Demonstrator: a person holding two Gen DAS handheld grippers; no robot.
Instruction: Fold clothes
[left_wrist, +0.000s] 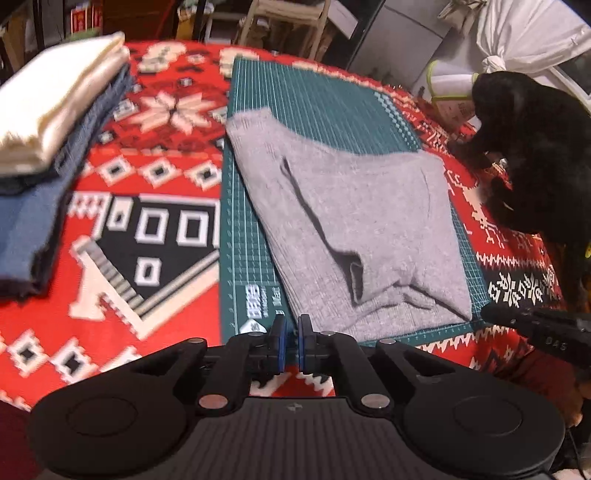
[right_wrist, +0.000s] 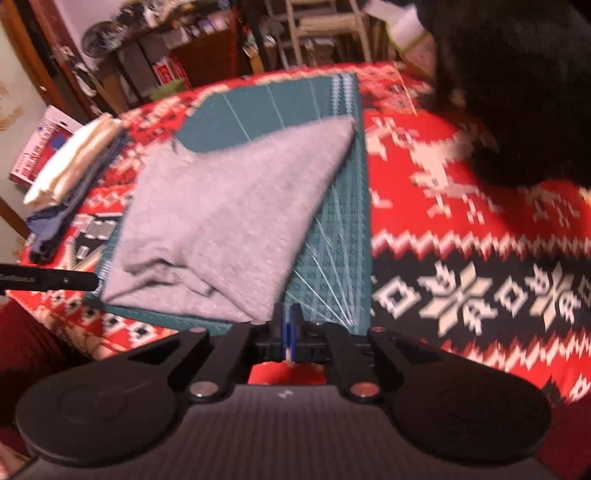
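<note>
The grey sweater (left_wrist: 354, 221) is seen lying on the green cutting mat (left_wrist: 321, 99), which is spread over the red patterned cloth (left_wrist: 155, 184); the garment is partly folded, with a sleeve or flap laid across the body and a bunched, rumpled edge left at the near end. Off to the left, a stack of folded clothes (left_wrist: 48, 147) is found, cream on top of blue, so some folding can be judged done, while the sweater is judged not yet down to a neat packet. A black heap (left_wrist: 535, 155), possibly more clothing though that cannot be made out, is seen at the far right. The left gripper (left_wrist: 291, 334) is held just short of the sweater's near edge, its blue pads parted by a narrow gap with nothing between them. The right gripper (right_wrist: 288, 328) is held at the near right corner, its pads pressed together, and nothing is clearly seen pinched there.
</note>
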